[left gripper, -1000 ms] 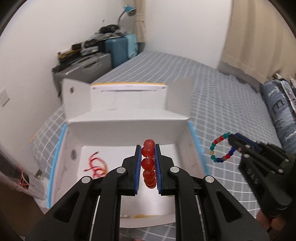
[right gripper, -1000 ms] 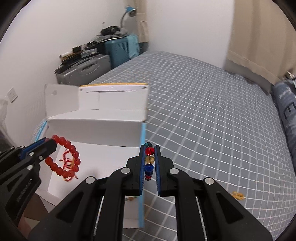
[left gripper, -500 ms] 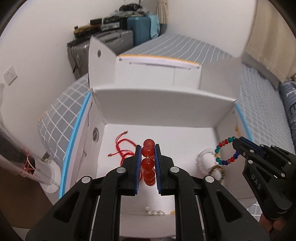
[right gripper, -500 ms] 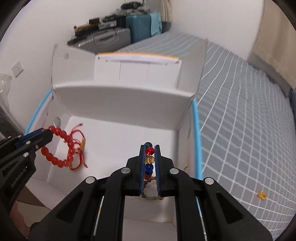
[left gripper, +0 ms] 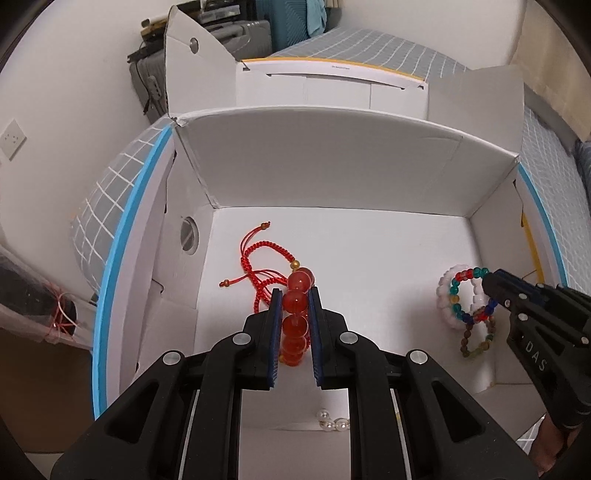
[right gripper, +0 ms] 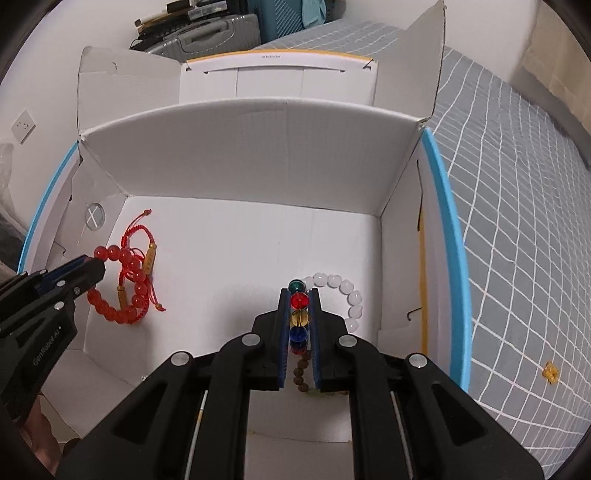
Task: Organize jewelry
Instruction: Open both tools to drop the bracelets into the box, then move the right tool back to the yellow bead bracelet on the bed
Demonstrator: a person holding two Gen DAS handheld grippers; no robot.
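Note:
My left gripper (left gripper: 293,295) is shut on a red bead bracelet (left gripper: 295,314), low inside the open white cardboard box (left gripper: 332,162) at its left side, over a red cord bracelet (left gripper: 258,254). My right gripper (right gripper: 299,295) is shut on a multicolour bead bracelet (right gripper: 298,314), low inside the box at its right side, next to a white bead bracelet (right gripper: 347,295) and a brown bead bracelet (right gripper: 301,376). Each gripper shows in the other's view: the right gripper (left gripper: 491,284), the left gripper (right gripper: 98,264).
The box sits on a bed with a grey checked cover (right gripper: 517,221). A small gold piece (right gripper: 549,371) lies on the cover right of the box. Pearl beads (left gripper: 332,424) lie on the box's near flap. Suitcases (right gripper: 207,27) stand by the far wall.
Both grippers have moved forward and down into the box with their bracelets still held. The bracelets now hang close to the box floor.

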